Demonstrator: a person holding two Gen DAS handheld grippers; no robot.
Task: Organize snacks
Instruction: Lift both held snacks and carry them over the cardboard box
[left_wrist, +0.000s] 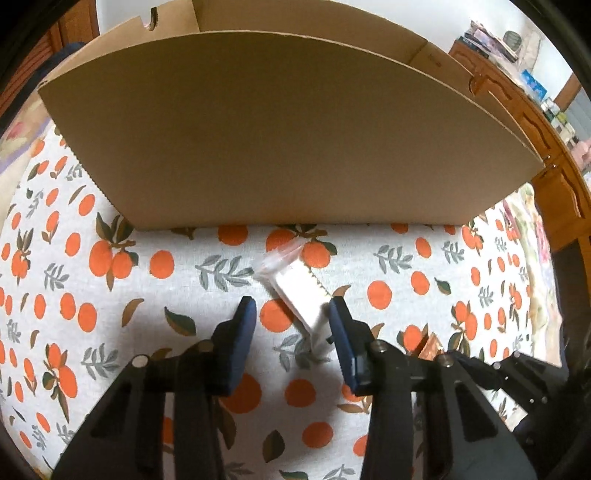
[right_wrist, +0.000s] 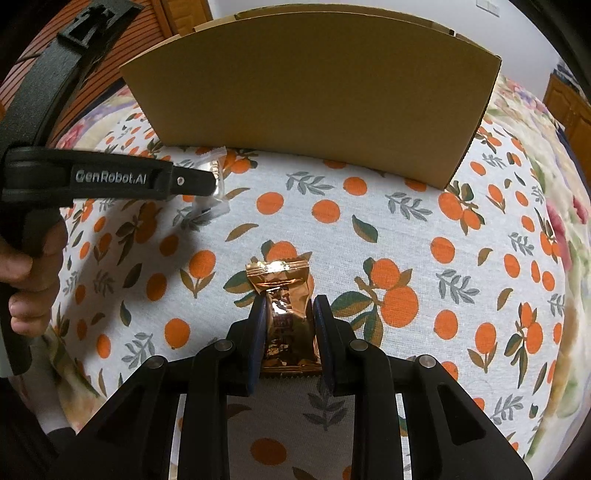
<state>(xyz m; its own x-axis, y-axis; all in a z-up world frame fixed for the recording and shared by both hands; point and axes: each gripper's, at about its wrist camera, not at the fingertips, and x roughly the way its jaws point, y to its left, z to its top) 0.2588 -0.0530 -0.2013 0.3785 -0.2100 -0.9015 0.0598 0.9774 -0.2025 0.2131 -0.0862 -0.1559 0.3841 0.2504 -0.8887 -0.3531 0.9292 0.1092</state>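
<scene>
A white snack in a clear wrapper (left_wrist: 299, 291) lies on the orange-print tablecloth, just in front of an open cardboard box (left_wrist: 280, 147). My left gripper (left_wrist: 291, 310) is open, its fingers either side of the snack's near end; the right finger touches it. In the right wrist view the same snack (right_wrist: 216, 181) shows behind the left gripper. A copper foil snack packet (right_wrist: 286, 314) lies between the fingers of my right gripper (right_wrist: 290, 312), which are closed against its sides. The cardboard box (right_wrist: 314, 103) stands beyond it.
The tablecloth (right_wrist: 424, 229) covers the table in front of the box. The left hand tool (right_wrist: 110, 179) reaches in from the left of the right wrist view. A wooden cabinet (left_wrist: 528, 122) with clutter stands at the right behind the box.
</scene>
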